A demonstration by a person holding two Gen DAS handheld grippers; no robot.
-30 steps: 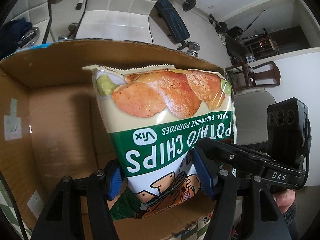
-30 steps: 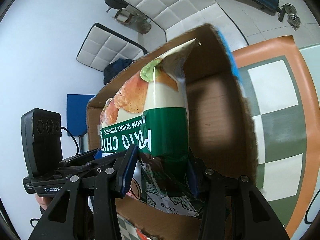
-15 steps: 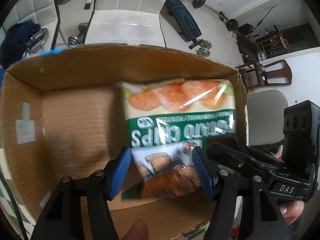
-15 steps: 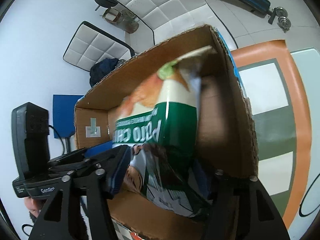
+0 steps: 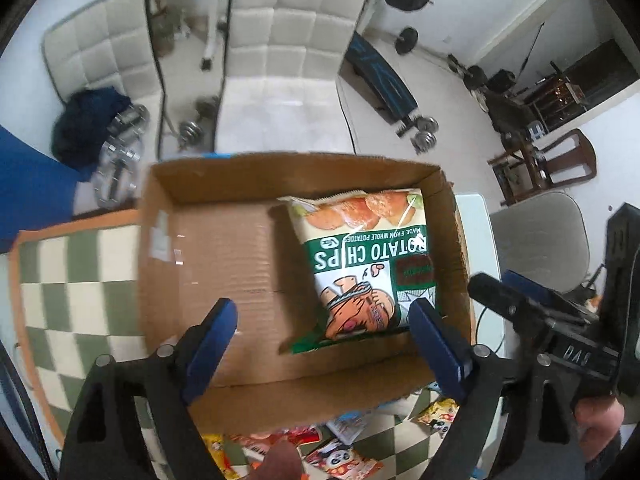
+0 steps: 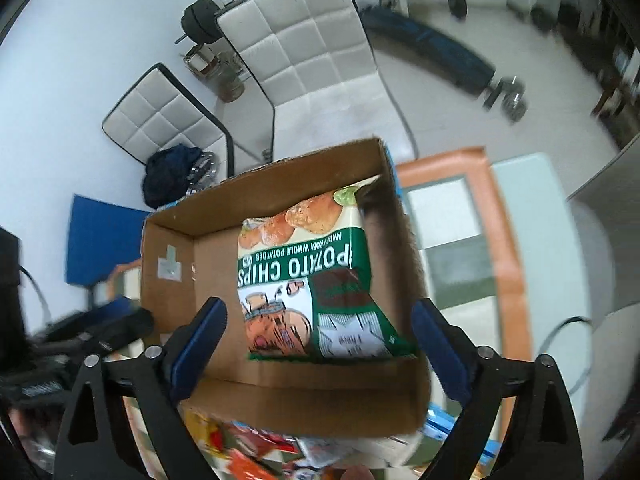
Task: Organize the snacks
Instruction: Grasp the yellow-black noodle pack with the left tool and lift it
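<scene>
Both the left gripper and right gripper stand wide apart, jaws having just been opening, holding and touching nothing. One potato chips bag lies inside one cardboard box, against its right wall, below and between the fingertips, clear of them.
</scene>
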